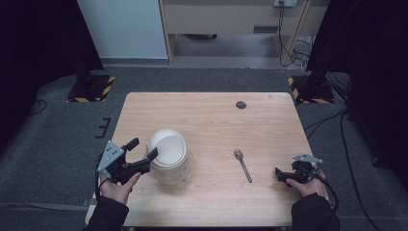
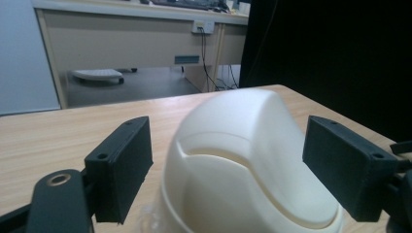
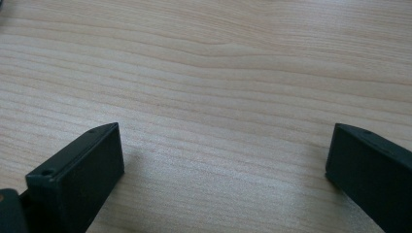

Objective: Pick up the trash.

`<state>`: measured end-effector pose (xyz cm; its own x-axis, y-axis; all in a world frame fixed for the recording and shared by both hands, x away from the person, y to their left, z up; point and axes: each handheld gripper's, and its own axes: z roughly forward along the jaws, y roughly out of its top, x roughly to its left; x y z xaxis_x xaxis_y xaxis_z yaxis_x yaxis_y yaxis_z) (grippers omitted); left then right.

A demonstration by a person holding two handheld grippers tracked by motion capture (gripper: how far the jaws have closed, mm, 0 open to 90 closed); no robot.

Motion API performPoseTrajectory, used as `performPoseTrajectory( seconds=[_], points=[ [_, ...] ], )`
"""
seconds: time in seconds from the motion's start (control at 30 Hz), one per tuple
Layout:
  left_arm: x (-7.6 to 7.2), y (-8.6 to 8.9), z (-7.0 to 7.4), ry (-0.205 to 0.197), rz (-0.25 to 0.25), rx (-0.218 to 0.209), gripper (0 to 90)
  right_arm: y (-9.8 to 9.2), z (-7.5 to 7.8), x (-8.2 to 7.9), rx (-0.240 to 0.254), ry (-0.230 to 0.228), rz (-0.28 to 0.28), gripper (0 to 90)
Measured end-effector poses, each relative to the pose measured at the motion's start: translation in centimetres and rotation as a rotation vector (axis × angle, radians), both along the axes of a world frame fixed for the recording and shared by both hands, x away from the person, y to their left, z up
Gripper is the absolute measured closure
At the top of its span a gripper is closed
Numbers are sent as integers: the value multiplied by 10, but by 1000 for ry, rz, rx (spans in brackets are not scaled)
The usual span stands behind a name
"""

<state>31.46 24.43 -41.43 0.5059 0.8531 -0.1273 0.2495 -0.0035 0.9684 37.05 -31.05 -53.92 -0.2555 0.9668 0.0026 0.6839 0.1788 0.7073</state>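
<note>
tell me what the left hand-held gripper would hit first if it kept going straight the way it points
Most likely the cream lid of the clear jar. The left hand-held gripper points right at it, with its open jaws standing either side of the lid. Whether they already touch it is unclear.

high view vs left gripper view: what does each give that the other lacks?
High view alone: the spoon lying on the table, the right gripper open near the table's right edge, and the person's hands. Left gripper view alone: a close look at the groove across the white lid, plus the desk beyond the table. Both: the left gripper open, jaws either side of the lid, not closed on it.
</note>
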Motion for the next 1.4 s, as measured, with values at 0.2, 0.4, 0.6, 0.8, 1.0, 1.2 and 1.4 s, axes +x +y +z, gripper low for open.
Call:
performPoseTrajectory(
  seconds=[0.2, 0.4, 0.6, 0.8, 1.0, 1.2, 1.4],
  points=[
    [5, -14, -7, 25, -16, 36, 164, 0, 0, 0, 0, 0, -1, 5],
    [7, -15, -14, 61, 19, 73, 132, 0, 0, 0, 0, 0, -1, 5],
    [11, -15, -21, 113, 23, 101, 145, 0, 0, 0, 0, 0, -1, 5],
    [14, -11, -21, 130, 36, 64, 143, 0, 0, 0, -1, 0, -2, 6],
    [12, -10, -19, 113, 28, 82, 180, 1, 3, 1, -2, 17, 0, 54],
    [10, -9, -18, 118, 16, 96, 204, -1, 10, 1, -11, 53, 20, 175],
    [7, -4, -14, 95, 4, 68, 209, 0, 17, 2, -6, 40, 34, 222]
  ],
)
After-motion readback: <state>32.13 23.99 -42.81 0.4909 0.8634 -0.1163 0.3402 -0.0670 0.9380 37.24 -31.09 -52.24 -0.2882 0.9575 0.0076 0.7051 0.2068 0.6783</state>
